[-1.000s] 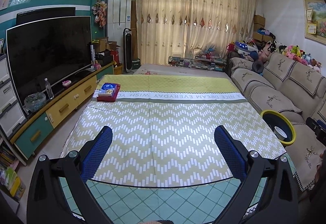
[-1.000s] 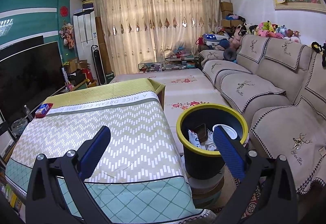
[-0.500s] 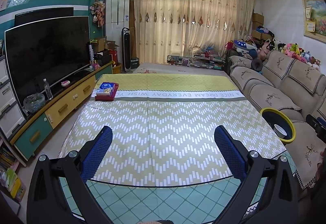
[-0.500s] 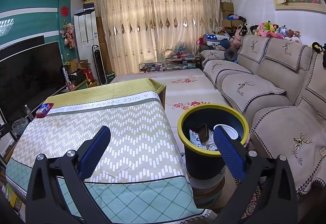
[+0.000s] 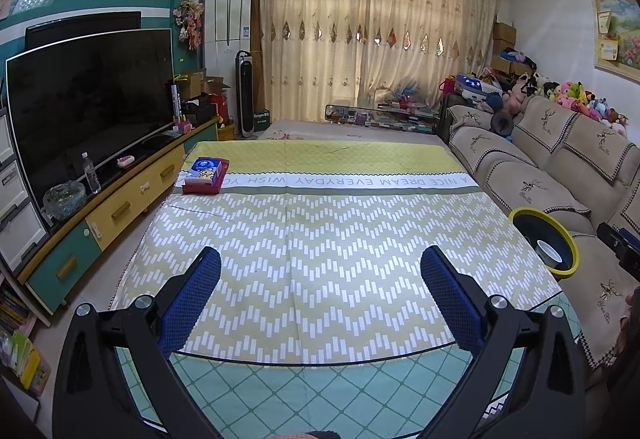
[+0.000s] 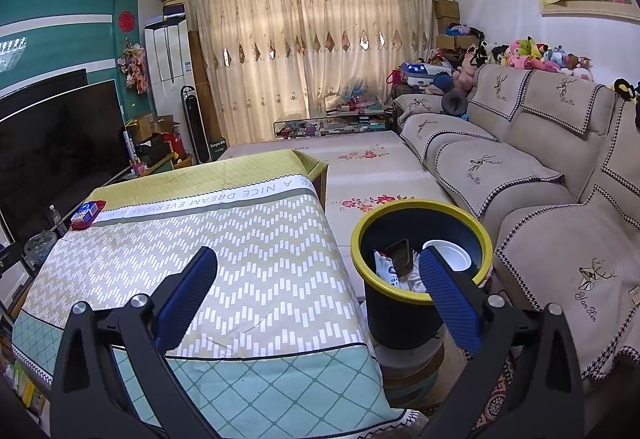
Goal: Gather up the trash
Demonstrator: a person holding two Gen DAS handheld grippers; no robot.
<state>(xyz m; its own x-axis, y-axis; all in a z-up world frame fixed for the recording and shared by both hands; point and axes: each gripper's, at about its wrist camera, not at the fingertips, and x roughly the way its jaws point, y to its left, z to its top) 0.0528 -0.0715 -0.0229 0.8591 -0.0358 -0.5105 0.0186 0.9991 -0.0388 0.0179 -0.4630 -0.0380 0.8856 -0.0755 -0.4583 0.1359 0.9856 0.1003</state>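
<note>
Bin position first: the yellow-rimmed trash bin (image 6: 422, 271) stands on the floor between the counter (image 6: 224, 263) and the sofa (image 6: 532, 199), directly ahead of and just below the right hand-held gripper (image 6: 316, 291), so close that its right finger overlaps the rim in that view. From the left hand-held gripper (image 5: 320, 291) the same bin (image 5: 546, 245) lies far off to the right, past the counter's edge. Right hand is clearly the nearer one.

Bin contents: a white cup (image 6: 448, 259), a dark flat item, crumpled white packaging. Bin is upright, mouth facing up.

Both hand-held grippers: jaws spread wide, nothing between the blue pads. Both are held level, pointing down the length of the room; the left hangs over the counter's near end, centred.

Only object on the patterned cloth: a red-and-blue tissue box (image 5: 206, 175), far ahead and to the left of the left hand-held gripper, long axis running away from it. Judgement: no loose trash visible on the counter; collection looks largely complete.
</note>
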